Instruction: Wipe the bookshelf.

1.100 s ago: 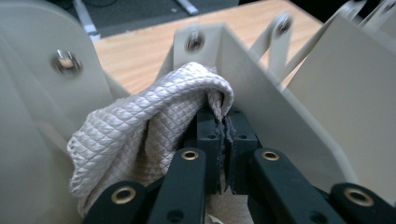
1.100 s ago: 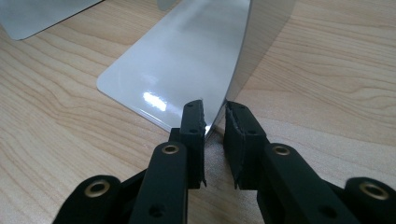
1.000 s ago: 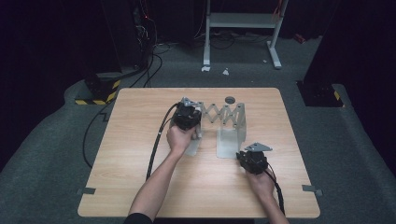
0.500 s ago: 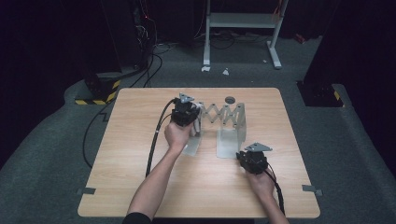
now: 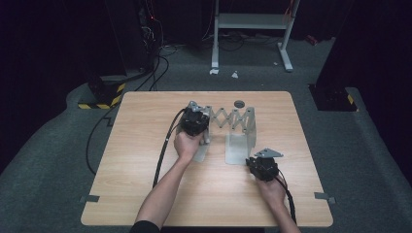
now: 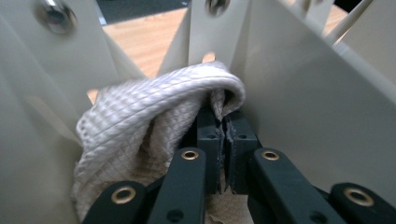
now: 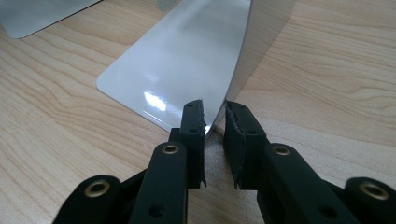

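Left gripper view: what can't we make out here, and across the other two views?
- Left gripper view: white cloth nipped in the left gripper; its lower part is cut off by the frame and jaws.
- High view: hand and left gripper cover that end of the expanding metal rack, cloth included.
- High view: small dark disc too small to identify.
- Right gripper view: right gripper straddles the rack's upright plate; contact unclear.
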The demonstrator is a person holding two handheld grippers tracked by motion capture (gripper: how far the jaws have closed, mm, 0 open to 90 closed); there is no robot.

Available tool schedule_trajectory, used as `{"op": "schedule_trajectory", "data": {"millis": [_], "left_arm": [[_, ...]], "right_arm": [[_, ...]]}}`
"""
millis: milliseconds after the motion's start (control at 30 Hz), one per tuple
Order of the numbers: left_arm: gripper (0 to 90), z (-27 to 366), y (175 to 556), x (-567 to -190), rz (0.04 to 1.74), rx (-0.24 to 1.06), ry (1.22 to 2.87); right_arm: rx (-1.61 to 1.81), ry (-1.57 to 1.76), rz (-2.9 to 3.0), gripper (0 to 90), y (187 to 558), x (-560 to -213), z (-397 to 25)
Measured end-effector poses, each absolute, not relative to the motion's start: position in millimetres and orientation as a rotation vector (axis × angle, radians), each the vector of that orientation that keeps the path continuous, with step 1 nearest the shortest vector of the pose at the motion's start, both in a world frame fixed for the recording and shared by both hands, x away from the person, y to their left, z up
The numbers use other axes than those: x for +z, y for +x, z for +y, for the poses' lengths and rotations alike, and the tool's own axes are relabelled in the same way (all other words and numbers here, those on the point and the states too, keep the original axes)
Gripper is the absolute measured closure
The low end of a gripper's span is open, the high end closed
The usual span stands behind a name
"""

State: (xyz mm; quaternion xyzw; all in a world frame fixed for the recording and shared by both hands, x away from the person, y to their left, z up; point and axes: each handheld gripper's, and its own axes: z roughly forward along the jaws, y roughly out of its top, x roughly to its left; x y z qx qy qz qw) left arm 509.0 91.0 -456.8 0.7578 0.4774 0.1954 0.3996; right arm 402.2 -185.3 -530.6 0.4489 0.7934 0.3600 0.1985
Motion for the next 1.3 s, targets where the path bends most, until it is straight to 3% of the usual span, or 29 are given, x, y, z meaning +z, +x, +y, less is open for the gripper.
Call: {"op": "schedule_trajectory", "data": {"millis": [700,1300], "left_arm": [[86.2,87.0,515.7,-514.9,1.260,0.445,2.061],[86.6,93.8,500.9,-472.0,1.237,0.545,2.018]], "right_arm": [[1.007,1.254,2.221,77.6,402.1,-530.6,-185.1],[1.003,1.252,2.219,77.6,401.7,-530.5,-184.7]]}}
